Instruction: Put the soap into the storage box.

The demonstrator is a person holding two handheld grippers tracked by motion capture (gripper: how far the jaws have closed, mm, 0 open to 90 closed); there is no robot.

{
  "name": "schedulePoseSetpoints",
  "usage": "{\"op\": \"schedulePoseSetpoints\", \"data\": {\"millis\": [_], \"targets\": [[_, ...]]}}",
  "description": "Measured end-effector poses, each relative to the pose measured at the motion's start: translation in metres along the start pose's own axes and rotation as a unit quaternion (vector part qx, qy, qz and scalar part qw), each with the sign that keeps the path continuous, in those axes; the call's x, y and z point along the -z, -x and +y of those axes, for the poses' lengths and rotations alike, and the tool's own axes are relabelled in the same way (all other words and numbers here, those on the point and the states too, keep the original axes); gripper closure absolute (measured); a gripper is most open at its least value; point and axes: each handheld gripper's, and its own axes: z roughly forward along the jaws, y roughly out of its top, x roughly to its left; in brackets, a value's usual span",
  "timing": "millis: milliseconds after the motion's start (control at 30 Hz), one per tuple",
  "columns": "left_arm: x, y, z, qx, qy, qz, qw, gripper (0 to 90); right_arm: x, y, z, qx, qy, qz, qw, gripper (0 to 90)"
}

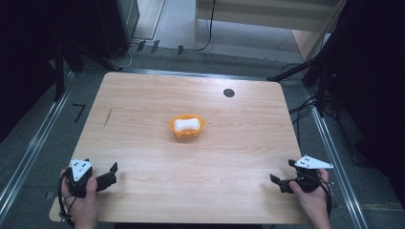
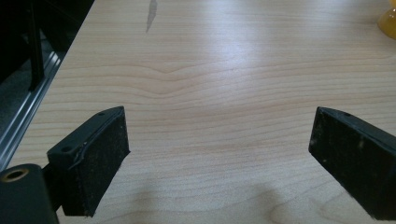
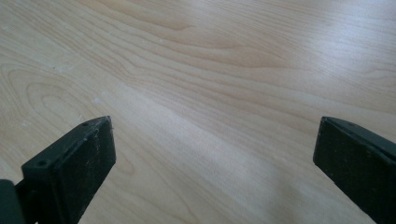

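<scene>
Orange bowl [image 1: 186,127] sits near the centre of the wooden table [image 1: 143,95], upright, with a white bone-shaped object [image 1: 186,124] lying inside it. A small dark round spot [image 1: 229,92] marks the tabletop beyond the bowl, toward the far right.

Left gripper [image 1: 110,175] is at the near left corner, held in a hand [image 1: 84,206]; jaws spread wide, nothing between them. Bowl lies well apart from it, forward and to its right; in the left gripper view an orange edge [image 2: 388,21] shows at the upper right.

Right gripper [image 1: 278,182] is at the near right edge, held in a hand [image 1: 313,200]; jaws also spread, empty, over bare wood. Bowl is well apart, forward and to its left.
</scene>
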Motion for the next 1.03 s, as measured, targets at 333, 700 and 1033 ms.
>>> {"op": "schedulePoseSetpoints", "data": {"millis": [333,700,1033], "targets": [[-0.003,0.003,0.001,-0.018,-0.024,-0.008,0.9995,2.1,0.016,0.004,-0.025,-0.018,0.009,-0.008,0.9998,0.0],[-0.003,0.003,0.001,-0.016,-0.022,-0.004,0.9996,0.0,0.034,0.01,-0.045,-0.042,0.044,-0.022,0.9979,0.0],[-0.005,0.005,0.001,-0.023,-0.033,-0.005,0.9992,0.0,0.035,0.006,-0.051,-0.048,0.064,-0.031,0.9963,0.0]]}}
